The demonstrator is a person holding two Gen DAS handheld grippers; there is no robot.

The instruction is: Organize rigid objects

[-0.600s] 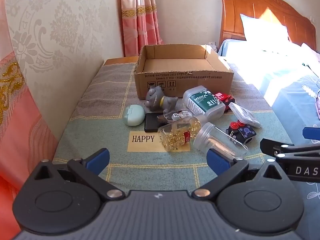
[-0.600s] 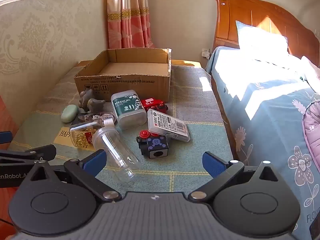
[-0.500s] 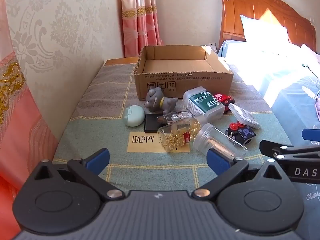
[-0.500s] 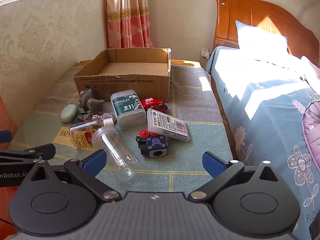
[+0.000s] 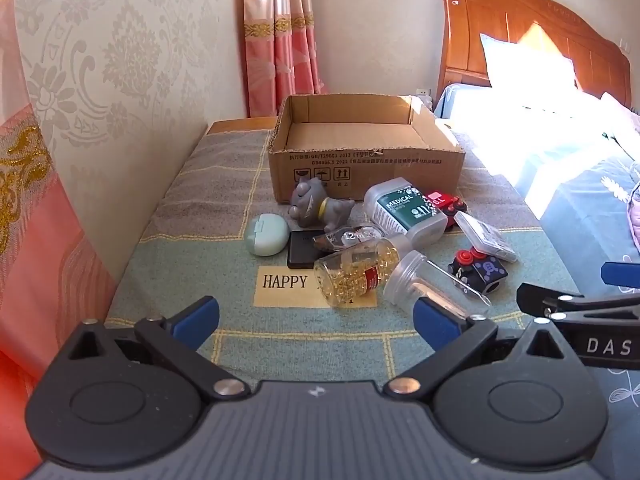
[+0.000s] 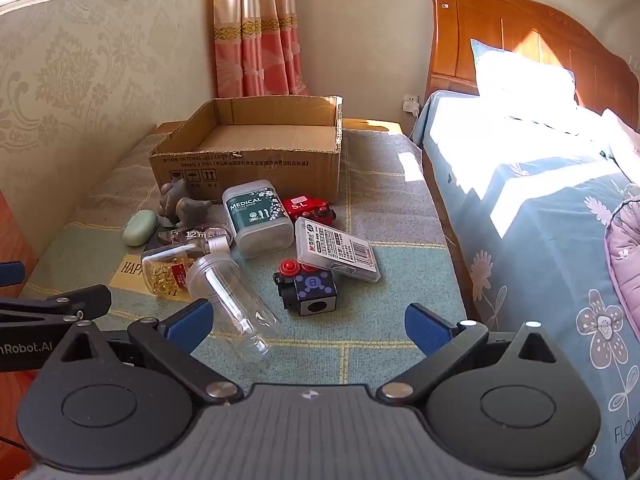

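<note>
Cardboard box (image 5: 366, 160) sits empty behind the cluttered objects; left gripper (image 5: 316, 320) and right gripper (image 6: 310, 322) both spread wide, holding nothing.

1. Green-labelled jar (image 5: 404, 210): "MEDICAL".
2. Red toy car (image 6: 308, 207): "S.L".
3. Cloth patch (image 5: 284, 282): "HAPPY".
4. Tape roll (image 5: 354, 236): "12m".
5. Right gripper (image 5: 608, 346): "DAS".
6. Left gripper (image 6: 26, 348): "nRobot.AI".

Bare cloth (image 6: 320, 344) lies open just ahead of my right gripper (image 6: 308, 326). Beyond it 1 clear jar (image 6: 228, 296) and the black cube (image 6: 310, 290) block the way to the cardboard box (image 6: 256, 160).
</note>
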